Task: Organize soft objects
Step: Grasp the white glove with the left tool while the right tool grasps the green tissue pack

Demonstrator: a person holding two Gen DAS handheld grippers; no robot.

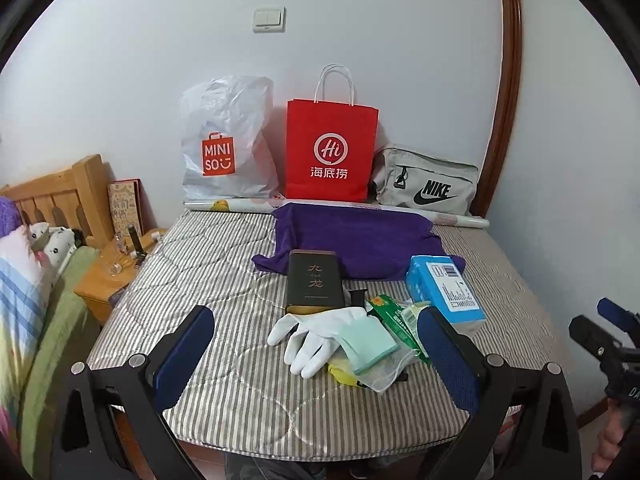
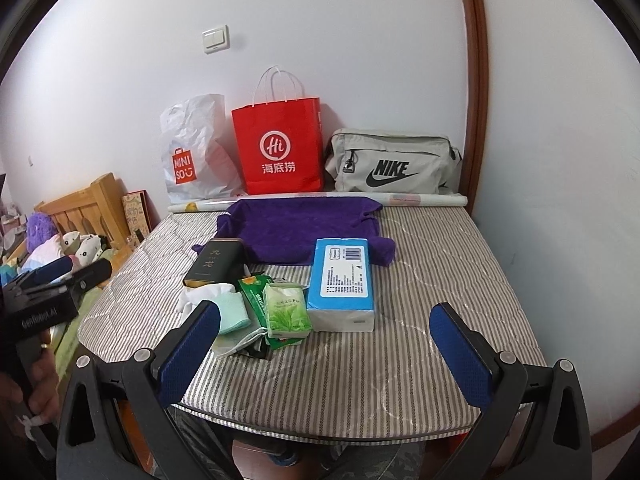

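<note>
A pile of soft things lies on the striped mattress (image 1: 224,280): a white glove (image 1: 316,336), a mint-green cloth (image 1: 370,344), green tissue packs (image 2: 286,308), a blue tissue pack (image 2: 342,280) and a white mask (image 1: 384,376). A purple towel (image 1: 352,240) is spread behind them, with a dark box (image 1: 316,282) on its front edge. My left gripper (image 1: 316,360) hovers open just short of the glove. My right gripper (image 2: 324,354) is open too, near the mattress front edge below the blue pack. Neither holds anything.
Against the back wall stand a white Miniso plastic bag (image 1: 224,148), a red paper bag (image 1: 330,152) and a grey Nike pouch (image 1: 428,184), with a rolled sheet (image 2: 420,200) in front. A wooden bedside stand (image 1: 108,280) and a bed with plush toys are at left.
</note>
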